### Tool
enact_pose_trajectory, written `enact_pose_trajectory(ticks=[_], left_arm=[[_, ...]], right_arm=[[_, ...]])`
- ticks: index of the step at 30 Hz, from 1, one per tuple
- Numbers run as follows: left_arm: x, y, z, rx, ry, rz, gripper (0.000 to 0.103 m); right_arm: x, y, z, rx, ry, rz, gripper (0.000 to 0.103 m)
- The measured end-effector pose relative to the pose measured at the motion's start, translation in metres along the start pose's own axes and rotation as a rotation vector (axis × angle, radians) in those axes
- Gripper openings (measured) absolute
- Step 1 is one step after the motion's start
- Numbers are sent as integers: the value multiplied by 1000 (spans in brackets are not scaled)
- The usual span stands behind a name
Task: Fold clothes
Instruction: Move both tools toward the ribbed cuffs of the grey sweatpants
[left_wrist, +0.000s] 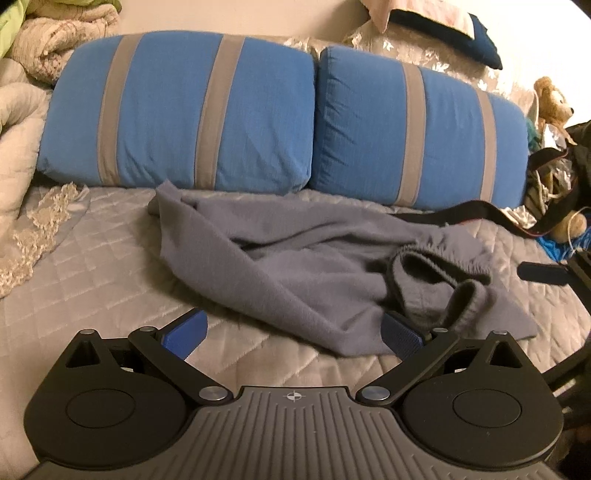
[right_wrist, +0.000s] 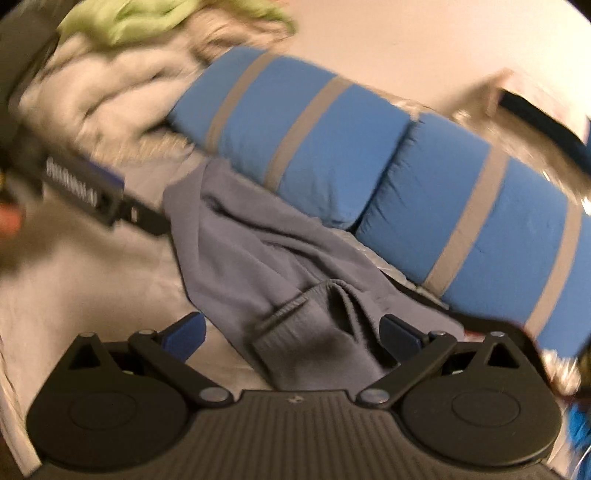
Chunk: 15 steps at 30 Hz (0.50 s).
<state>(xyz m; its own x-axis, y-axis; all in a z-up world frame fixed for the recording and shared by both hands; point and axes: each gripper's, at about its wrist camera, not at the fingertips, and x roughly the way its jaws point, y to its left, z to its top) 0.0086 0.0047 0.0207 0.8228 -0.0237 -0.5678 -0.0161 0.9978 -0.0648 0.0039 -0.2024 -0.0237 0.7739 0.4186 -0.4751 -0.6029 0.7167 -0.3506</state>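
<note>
Grey sweatpants (left_wrist: 295, 254) lie crumpled on the quilted bed cover (left_wrist: 92, 258), just in front of two blue cushions with grey stripes (left_wrist: 177, 122).

From your left wrist camera, the pants sprawl unfolded, the legs bunched toward the cushions and the elastic waistband (left_wrist: 436, 280) gaping open on the side nearest you. Your left gripper (left_wrist: 293, 334) hovers over the near edge of the pants with its blue fingers spread wide and nothing between them, probably lined up to take hold of the fabric. A teddy bear (left_wrist: 554, 103) sits at the right end of the cushions.

From your right wrist camera, which is blurred, the waistband (right_wrist: 295, 306) lies directly ahead of the cushions' near side. Your right gripper (right_wrist: 293, 332) is also spread wide and empty, straddling the waistband from above, seemingly so you can pinch it and pull the pants flat. Your other gripper shows at the left.
</note>
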Motion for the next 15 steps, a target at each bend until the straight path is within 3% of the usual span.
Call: enact_pose_trajectory(ticks=[3, 7, 15], left_arm=[[0, 1, 1, -11, 4, -4, 102], [1, 2, 2, -15, 5, -6, 102], [2, 2, 3, -22, 17, -23, 102]], right_arm=[[11, -11, 7, -114, 65, 62, 98], [23, -23, 22, -223, 152, 214, 94], [51, -37, 46, -344, 336, 442, 89]])
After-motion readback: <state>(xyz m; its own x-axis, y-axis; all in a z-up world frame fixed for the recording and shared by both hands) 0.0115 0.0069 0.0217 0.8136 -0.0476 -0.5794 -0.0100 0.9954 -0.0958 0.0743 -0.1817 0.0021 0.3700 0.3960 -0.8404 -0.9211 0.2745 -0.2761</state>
